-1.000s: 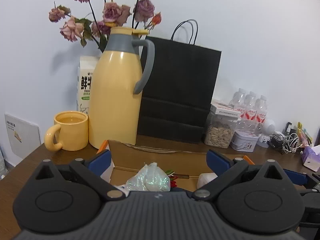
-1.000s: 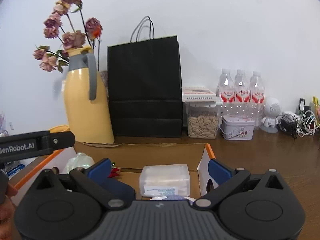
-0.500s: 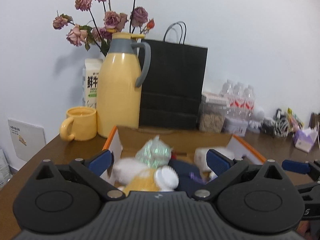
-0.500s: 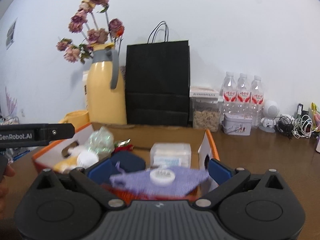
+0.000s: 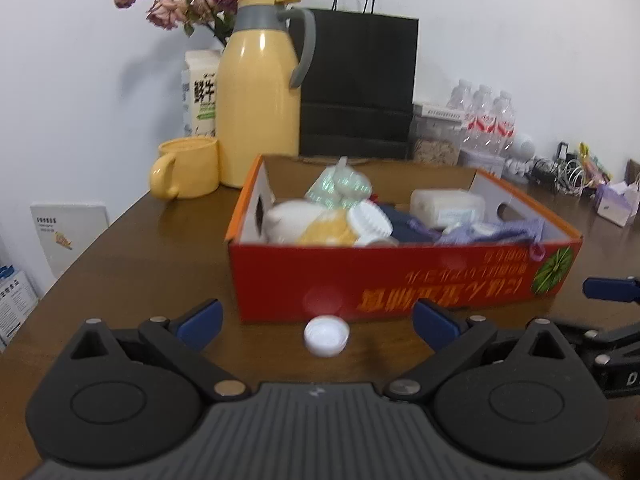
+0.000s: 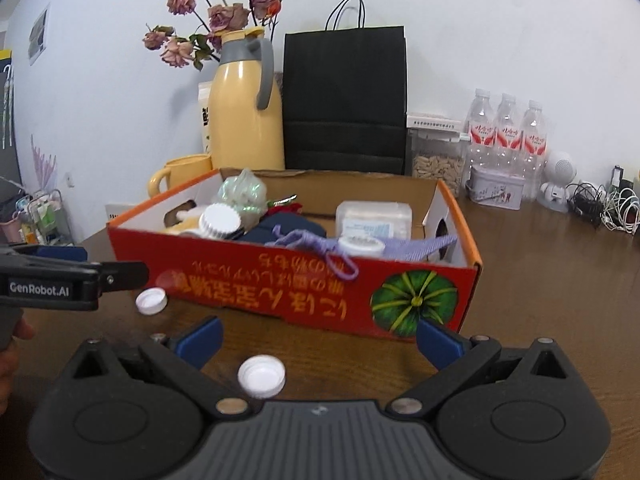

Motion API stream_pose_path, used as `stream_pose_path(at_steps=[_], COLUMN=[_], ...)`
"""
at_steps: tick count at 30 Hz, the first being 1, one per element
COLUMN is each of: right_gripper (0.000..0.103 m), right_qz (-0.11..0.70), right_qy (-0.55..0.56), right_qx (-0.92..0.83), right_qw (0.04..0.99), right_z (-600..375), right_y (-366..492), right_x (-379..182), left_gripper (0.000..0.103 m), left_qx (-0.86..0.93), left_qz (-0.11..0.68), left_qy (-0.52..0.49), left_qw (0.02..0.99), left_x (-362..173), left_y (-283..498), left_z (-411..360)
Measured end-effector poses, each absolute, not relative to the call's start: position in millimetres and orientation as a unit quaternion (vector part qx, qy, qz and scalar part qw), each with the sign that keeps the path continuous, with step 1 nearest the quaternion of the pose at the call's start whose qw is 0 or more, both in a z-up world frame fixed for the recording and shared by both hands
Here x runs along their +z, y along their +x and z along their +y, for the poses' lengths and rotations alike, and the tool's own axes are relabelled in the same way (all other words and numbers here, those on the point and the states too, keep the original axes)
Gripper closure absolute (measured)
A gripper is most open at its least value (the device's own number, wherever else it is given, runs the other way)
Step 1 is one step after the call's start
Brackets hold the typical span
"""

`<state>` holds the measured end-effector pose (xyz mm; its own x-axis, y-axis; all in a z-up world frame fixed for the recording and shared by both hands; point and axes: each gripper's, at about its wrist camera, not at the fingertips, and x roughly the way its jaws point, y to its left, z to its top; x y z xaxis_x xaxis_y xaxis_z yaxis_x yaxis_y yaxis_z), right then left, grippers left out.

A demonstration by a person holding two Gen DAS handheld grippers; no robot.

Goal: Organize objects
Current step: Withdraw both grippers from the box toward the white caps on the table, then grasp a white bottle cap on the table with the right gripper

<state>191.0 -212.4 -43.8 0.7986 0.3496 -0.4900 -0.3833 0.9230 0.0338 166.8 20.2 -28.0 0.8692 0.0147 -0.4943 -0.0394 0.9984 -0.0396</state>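
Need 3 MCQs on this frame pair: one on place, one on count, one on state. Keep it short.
1. Where do the loose white bottle caps lie?
A. in the red box
B. on the table in front of the red box
C. in the yellow mug

2. How many loose white caps lie on the table in the right wrist view?
A. one
B. two
C. four

3. What state is the left hand-held gripper in?
A. open, holding nothing
B. shut on a cap
C. shut on the box wall

Answers:
1 B: the caps sit on bare wood before the red box.
2 B: the second cap lies nearer the box.
3 A: its fingers stand wide apart, one cap lying free between them.
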Motion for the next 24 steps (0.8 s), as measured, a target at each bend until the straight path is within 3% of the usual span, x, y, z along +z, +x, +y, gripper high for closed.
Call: stream_pose_path(at_steps=[12, 17, 24], right_gripper=[0.000, 0.025, 0.042], right_qz=[0.295, 0.316, 0.315], right_qy=[-0.042, -0.051, -0.060], right_qx=[0.205, 0.209, 0.207], right_qw=[0.932, 0.924, 0.924], right_z=[-203, -193, -179], right_y=[181, 186, 194], right_x=[-60, -63, -64], left_gripper=[0.000, 0.000, 0.000], left_qx=[0.020, 0.014, 0.014], left_qz=[0.266, 0.269, 0.286], left_qy=[-0.012, -0.026, -0.045], left_qw=[0.964, 0.963, 0.957], left_x=[-41, -42, -45], left_y=[150, 151, 155], left_z=[25, 28, 33])
